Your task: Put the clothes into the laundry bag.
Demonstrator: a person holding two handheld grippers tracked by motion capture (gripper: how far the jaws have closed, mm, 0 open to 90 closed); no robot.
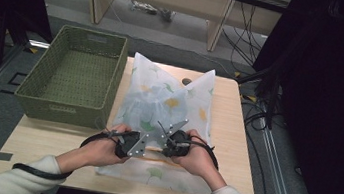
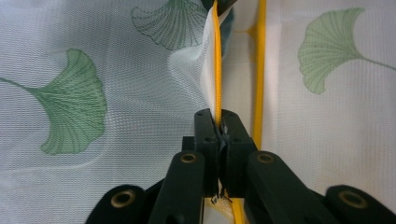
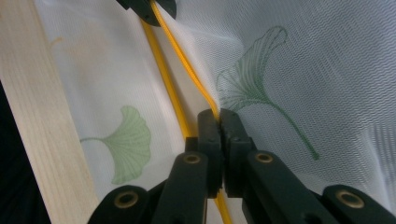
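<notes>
Bag: one white mesh laundry bag [image 1: 163,106] printed with green and yellow ginkgo leaves, lying flat down the middle of the wooden table [image 1: 235,135]; far corners stick up near the table's far edge, near end close to the person's edge
Zip edge: yellow zipper [image 2: 216,60] runs along the bag's opening near the person; in both gripper views two yellow lines show, one raised, one lying flat beside it
Left gripper [image 1: 139,143]: jaws closed tight on the raised yellow zipper edge, mesh lifted with it
Right gripper [image 1: 169,139]: jaws pressed together on the same yellow line [image 3: 187,70], just beside the left gripper
Hands: two, left hand [image 1: 97,150] and right hand [image 1: 197,158], in pale sleeves, nearly touching over the bag's near end
Basket: one green woven basket [image 1: 35,86], nothing in it, on the table's left side, right wall just beside the bag
Open room: bare strip of table right of the bag; narrow strip at the near left corner
Table edge: light wood strip seen left of the bag in the right gripper view, dark drop beyond
</notes>
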